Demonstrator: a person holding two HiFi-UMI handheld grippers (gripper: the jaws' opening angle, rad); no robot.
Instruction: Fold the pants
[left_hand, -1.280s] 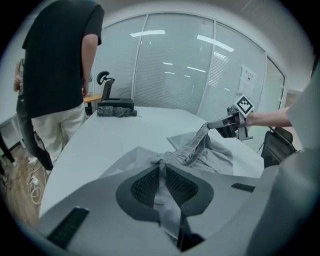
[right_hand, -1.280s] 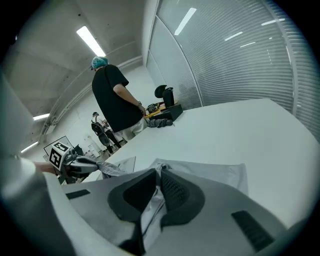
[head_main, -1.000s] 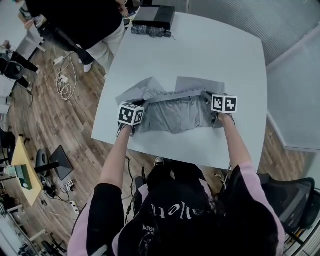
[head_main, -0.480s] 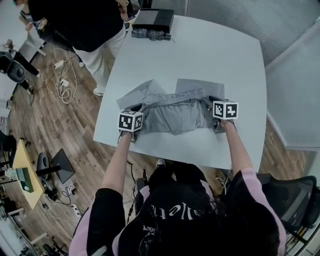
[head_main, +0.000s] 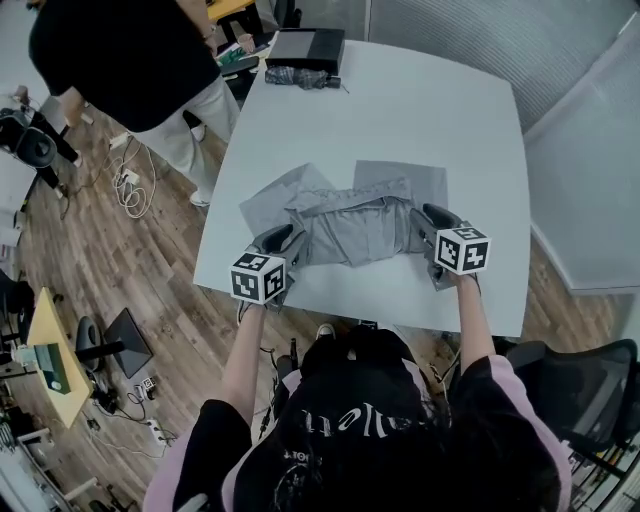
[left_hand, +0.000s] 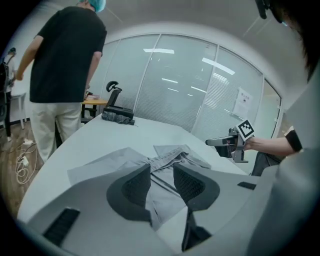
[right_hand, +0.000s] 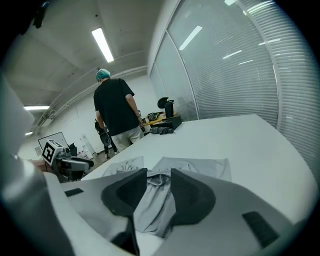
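Note:
The grey pants (head_main: 350, 212) lie folded on the white table (head_main: 430, 110), with the waistband across the middle and two flaps toward the far side. My left gripper (head_main: 283, 238) hovers open just off the pants' left end and holds nothing. My right gripper (head_main: 432, 214) hovers open over the right end, also holding nothing. In the left gripper view the pants (left_hand: 107, 162) show beyond the spread jaws of the left gripper (left_hand: 161, 169), and the right gripper (left_hand: 222, 142) is at the right. In the right gripper view the pants (right_hand: 200, 165) lie past the open right gripper (right_hand: 159, 176).
A person in a black shirt (head_main: 110, 60) stands at the table's far left corner. A black box (head_main: 305, 45) and a dark bundle (head_main: 297, 75) sit on the far edge. An office chair (head_main: 580, 390) is at the near right. Cables (head_main: 130, 170) lie on the wooden floor.
Both grippers have opened, let go of the pants' ends, and drawn back toward me and upward. The pants stay folded on the table. The standing person has shifted.

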